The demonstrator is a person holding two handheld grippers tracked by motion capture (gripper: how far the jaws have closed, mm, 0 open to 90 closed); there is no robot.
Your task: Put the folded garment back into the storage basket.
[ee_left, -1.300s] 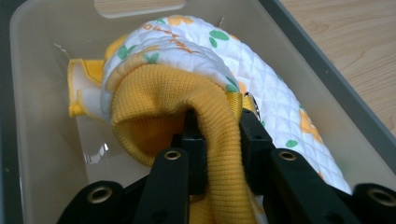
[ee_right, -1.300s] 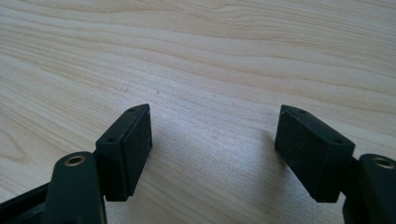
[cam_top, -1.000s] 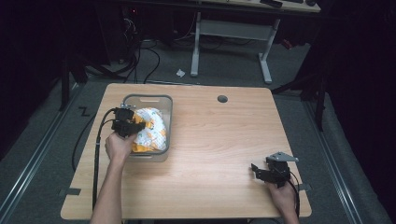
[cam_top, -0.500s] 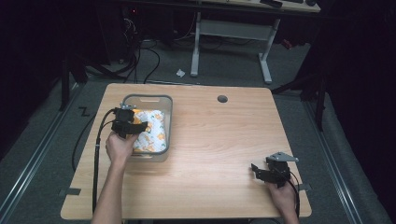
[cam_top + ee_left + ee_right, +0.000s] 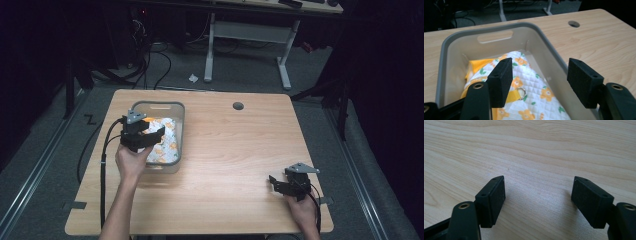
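Observation:
A grey plastic bin [image 5: 176, 114] stands at the table's left. Inside it lies a quilted white cloth with orange flowers and a yellow edge [image 5: 165, 140], seen close up as the cloth [image 5: 534, 87] with a yellow strap and a small metal ring [image 5: 520, 92]. My left gripper [image 5: 146, 136] hovers over the bin's near end, open, with nothing between its jaws; in its own view the left gripper [image 5: 540, 78] straddles the cloth and the bin's right wall [image 5: 549, 50]. My right gripper [image 5: 280, 184] rests low at the table's front right, open, and the right gripper [image 5: 537, 200] has bare wood between its jaws.
The wooden table [image 5: 240, 145] has a round cable hole [image 5: 238, 106] near its far edge. A black cable [image 5: 102, 165] trails from the left gripper down the table's left side. Beyond the table stand a white desk frame [image 5: 245, 35] and floor cables.
The left gripper has drawn back toward the bin's near end, and its jaws now stand apart. The cloth lies flatter in the bin. The right gripper has not moved.

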